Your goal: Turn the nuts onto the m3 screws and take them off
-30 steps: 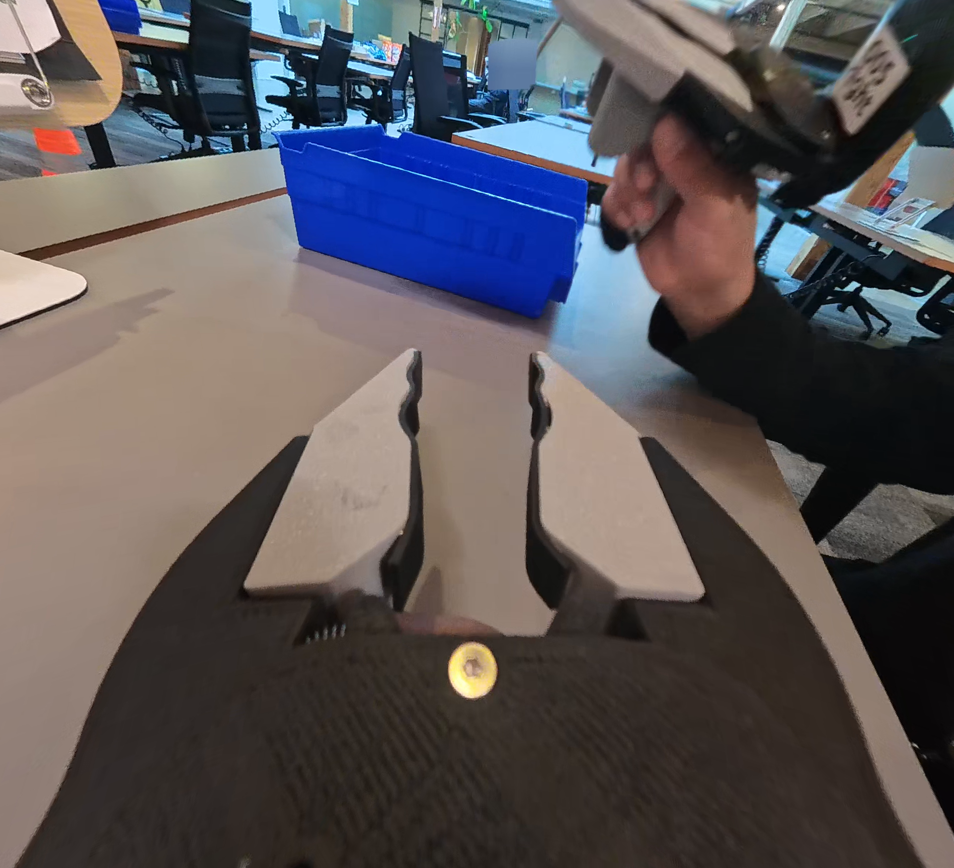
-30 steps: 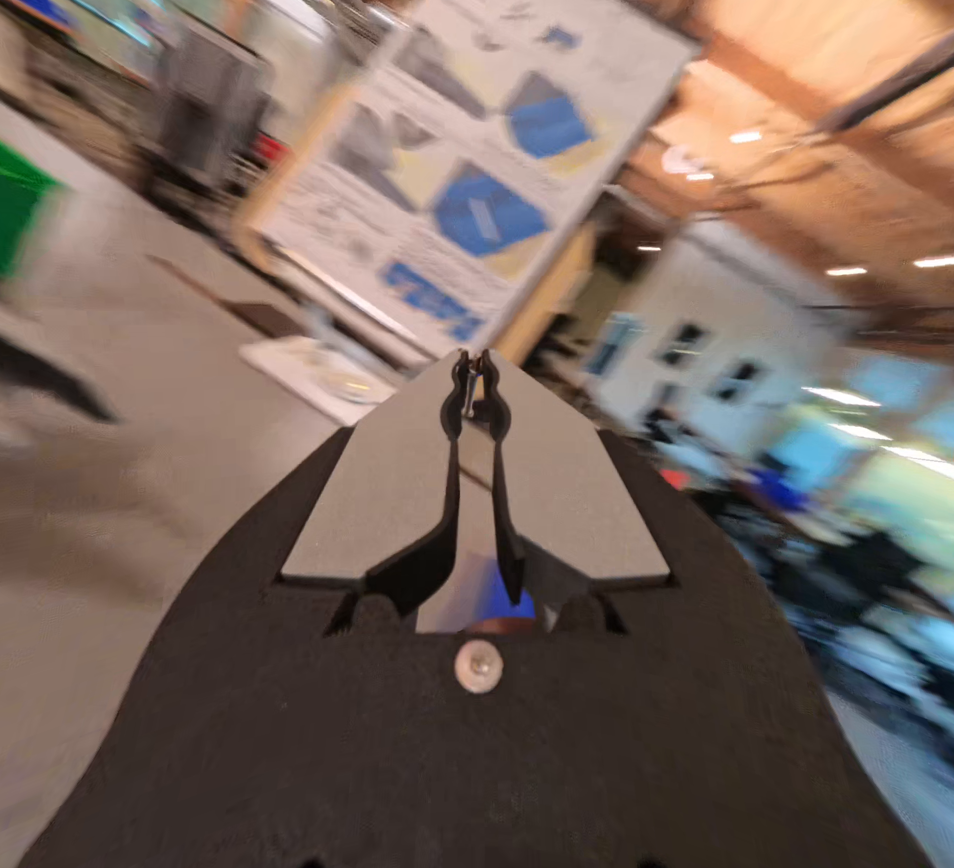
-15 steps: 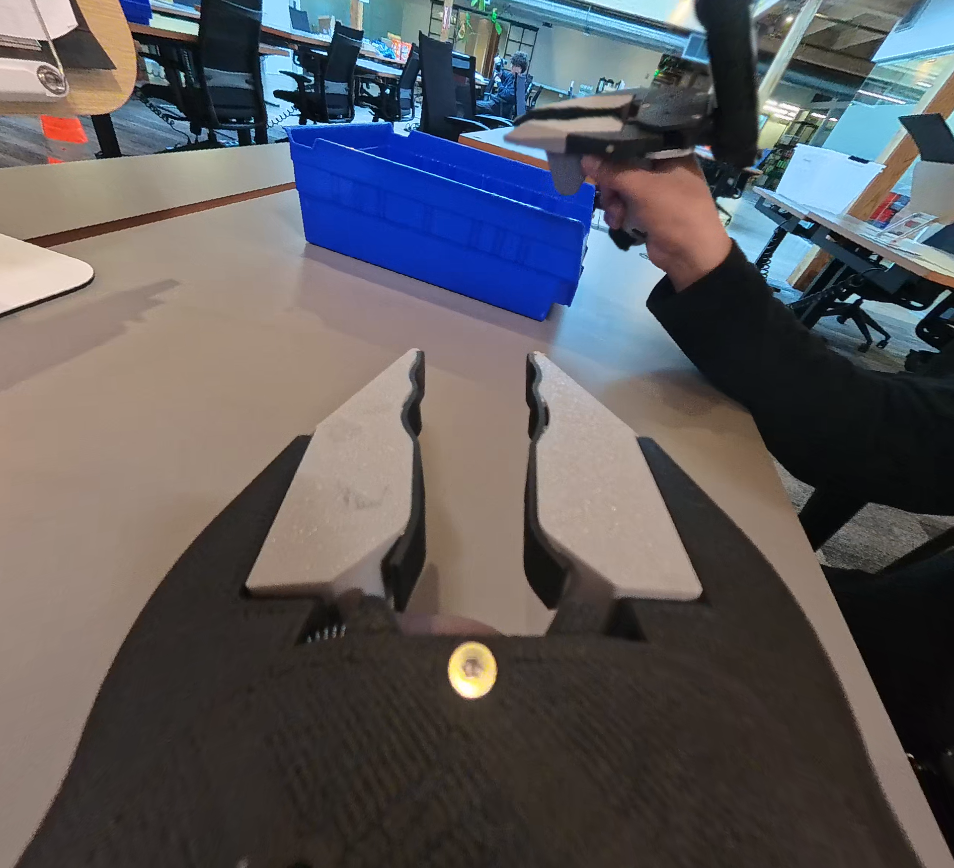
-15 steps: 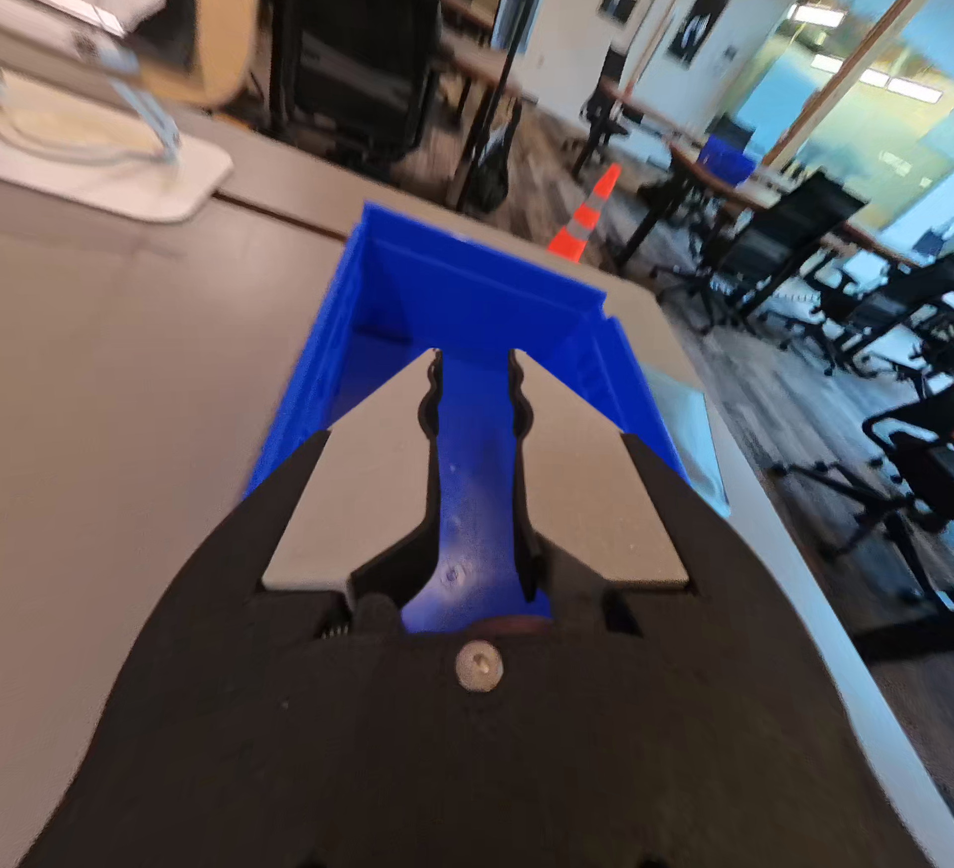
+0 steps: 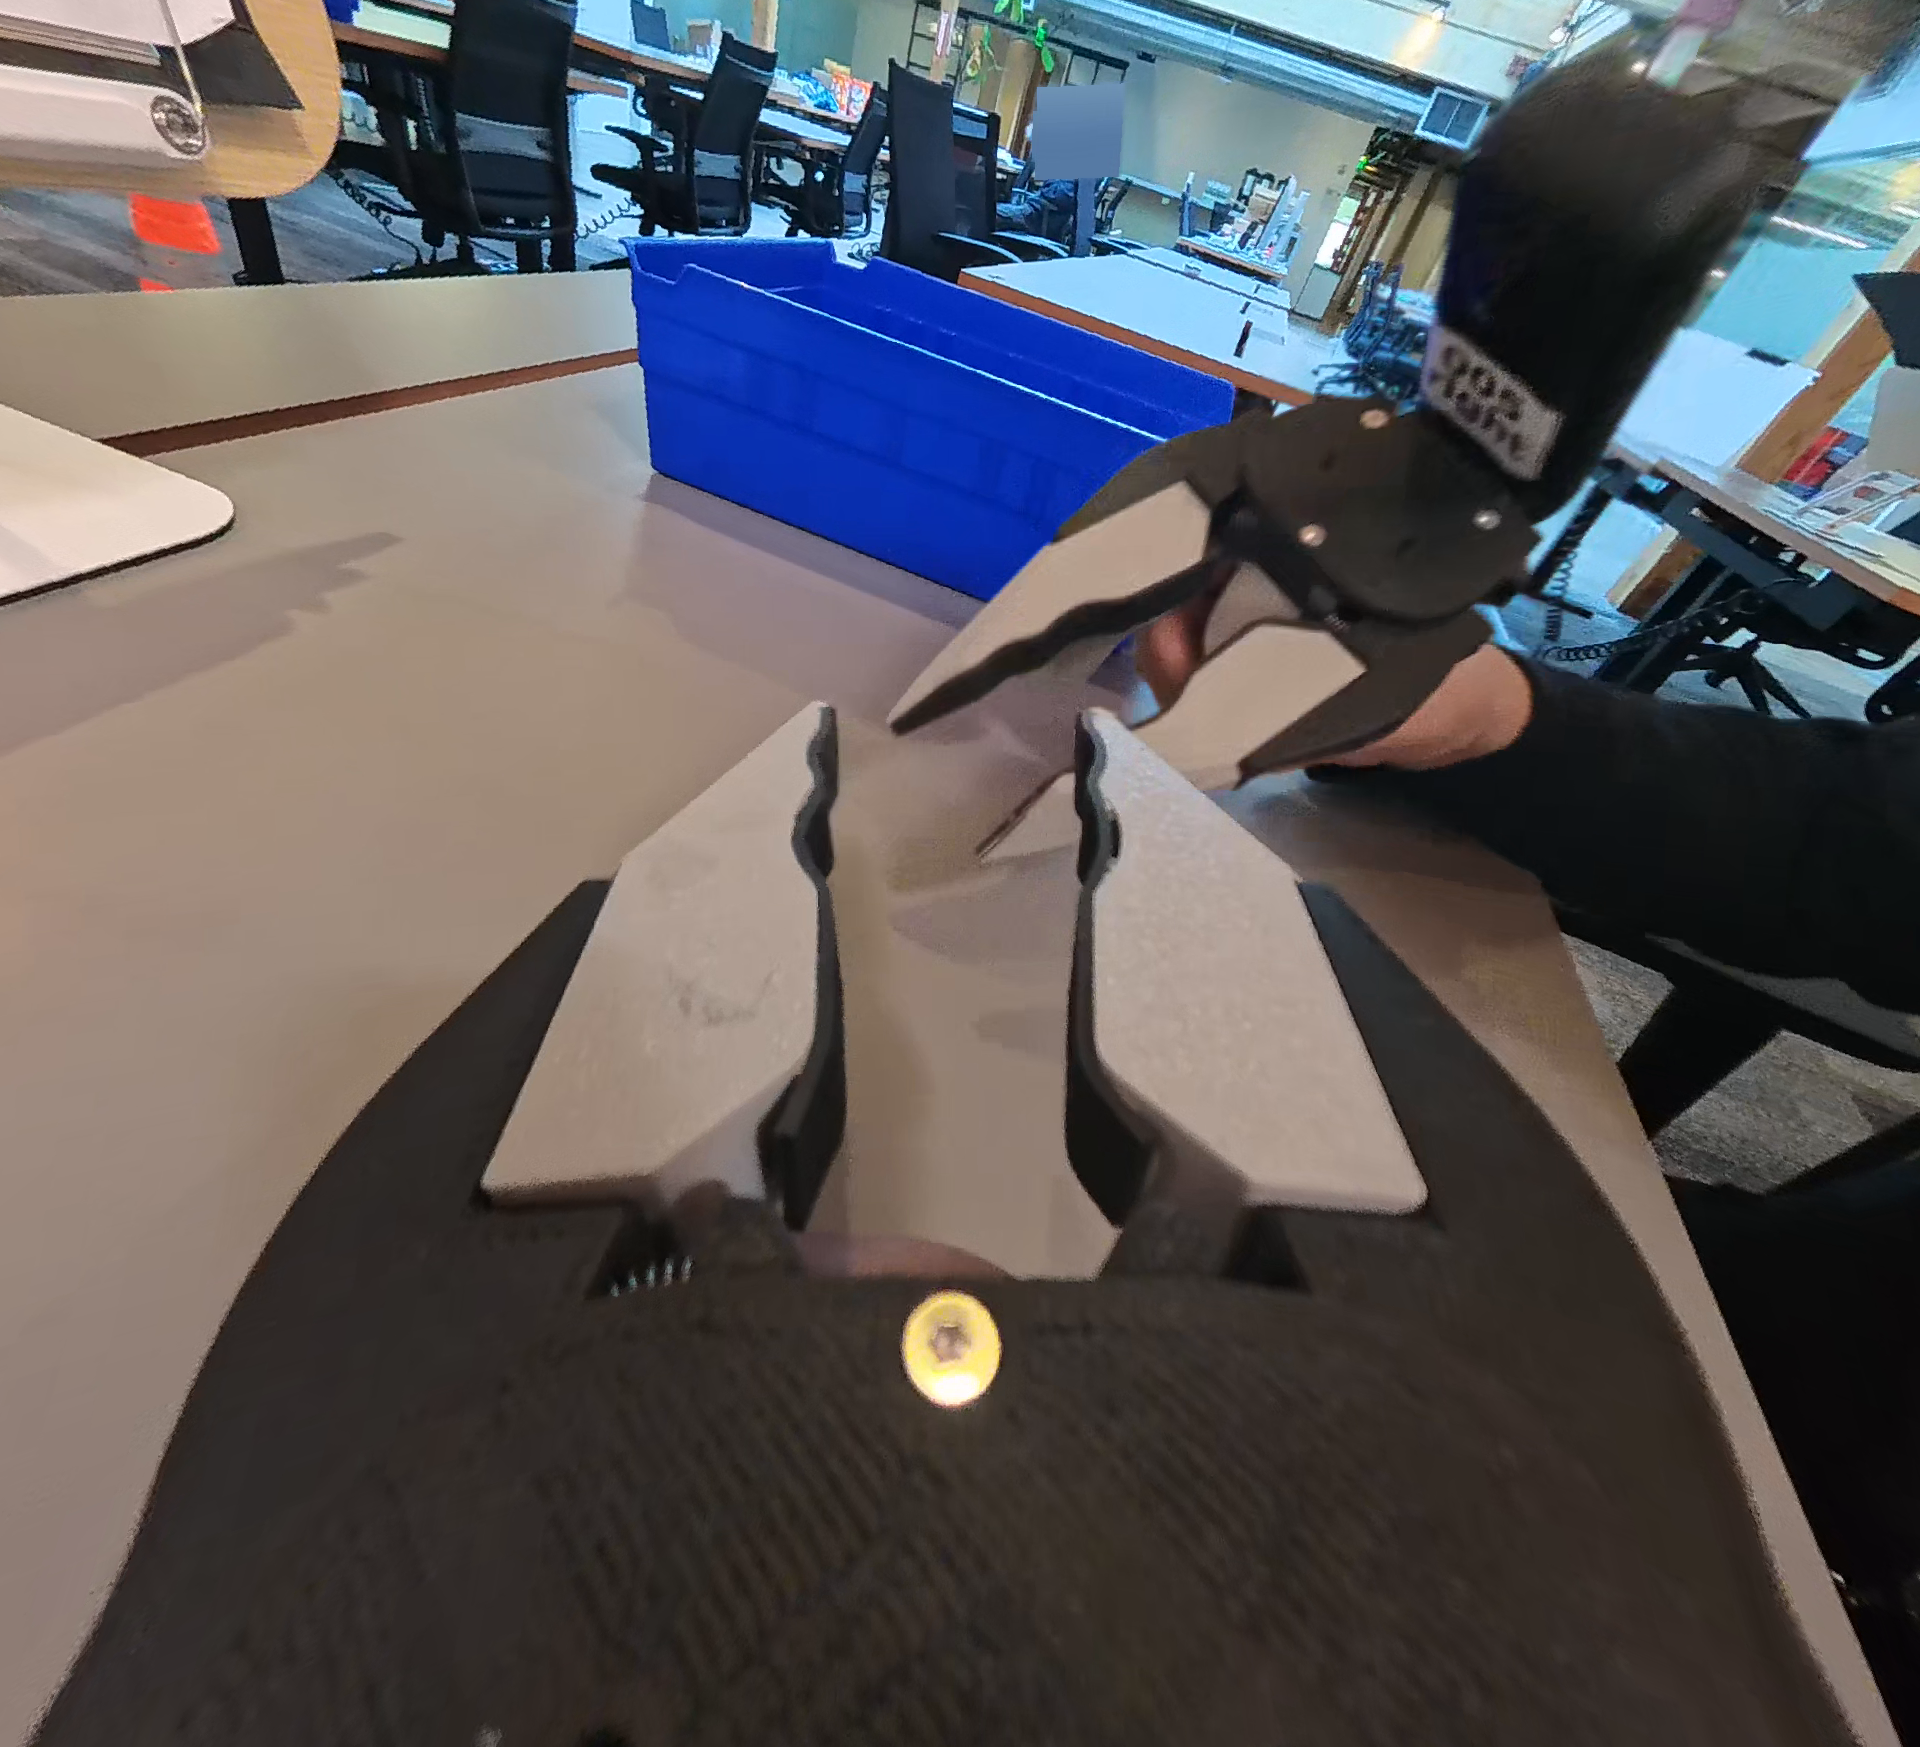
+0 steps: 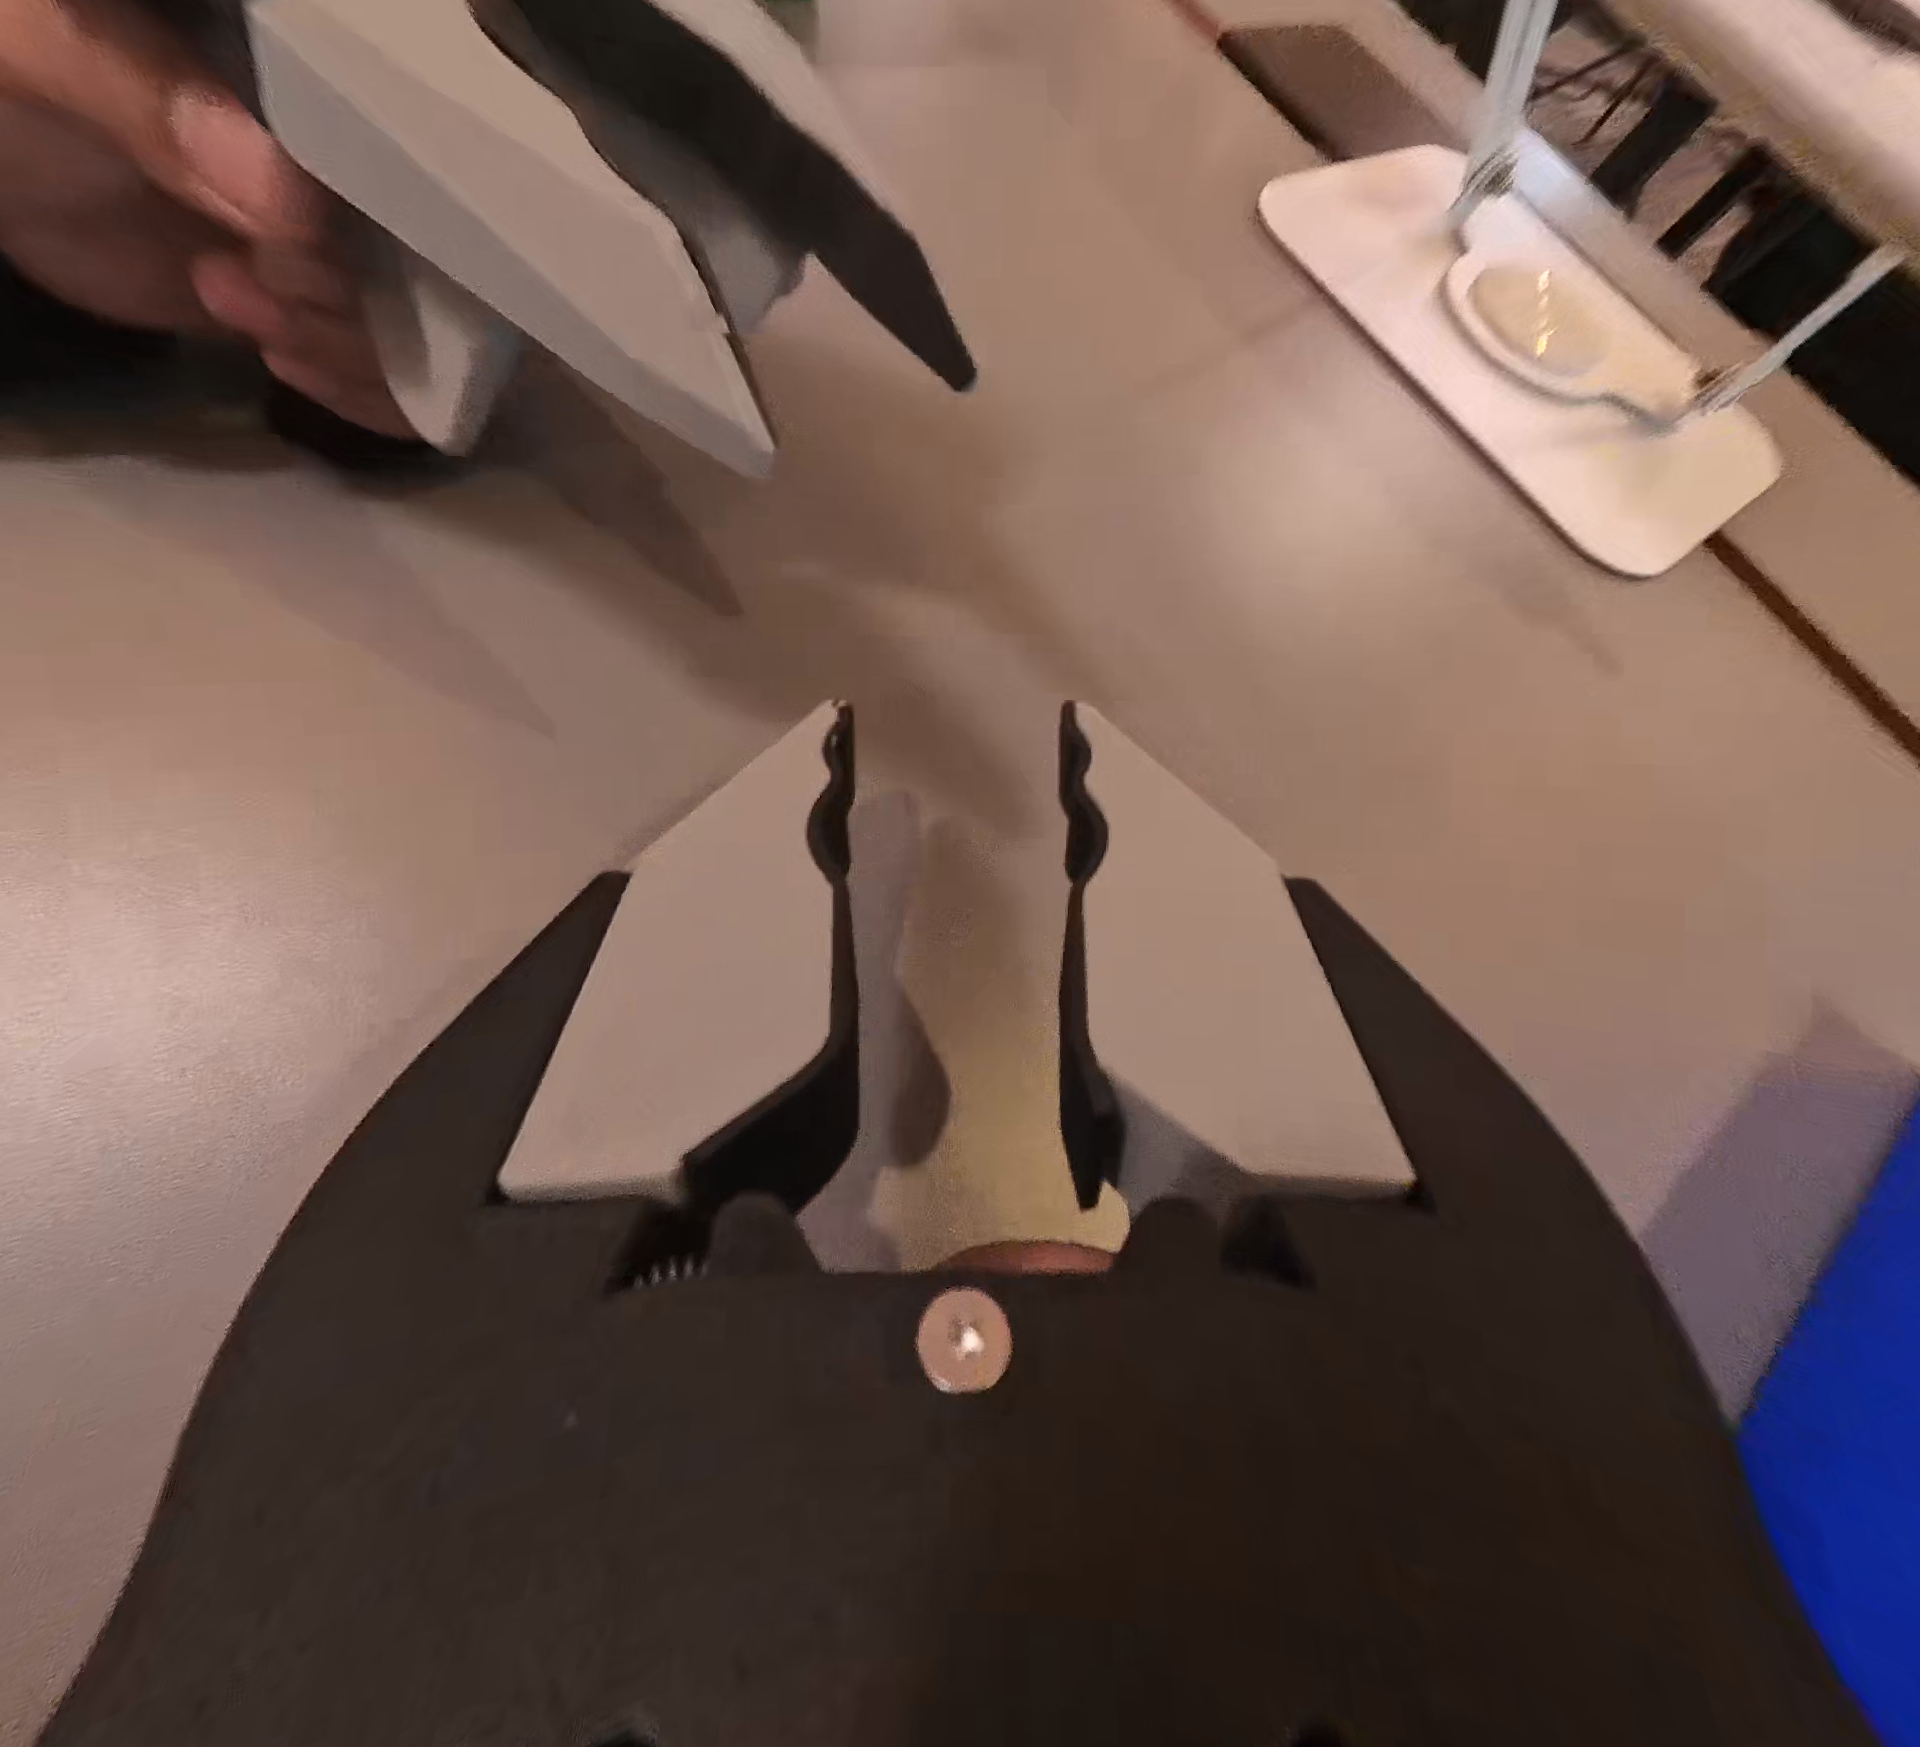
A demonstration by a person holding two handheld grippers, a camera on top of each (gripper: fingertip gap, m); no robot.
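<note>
Big grey table [image 5: 395,762] with nothing on its bare stretch between the tools, a blue bin [image 5: 914,430] at the far side and a white stand base [image 6: 1517,367] off to one edge. The left gripper [image 5: 951,762] and right gripper [image 6: 951,741] both sit spread apart and empty, tips aimed at each other low over the tabletop. No nuts or m3 screws show anywhere, so I can't tell their long axis; my guess is they're in the bin, whose inside is hidden here. It lies just behind the right gripper, so that hand's nearer.
</note>
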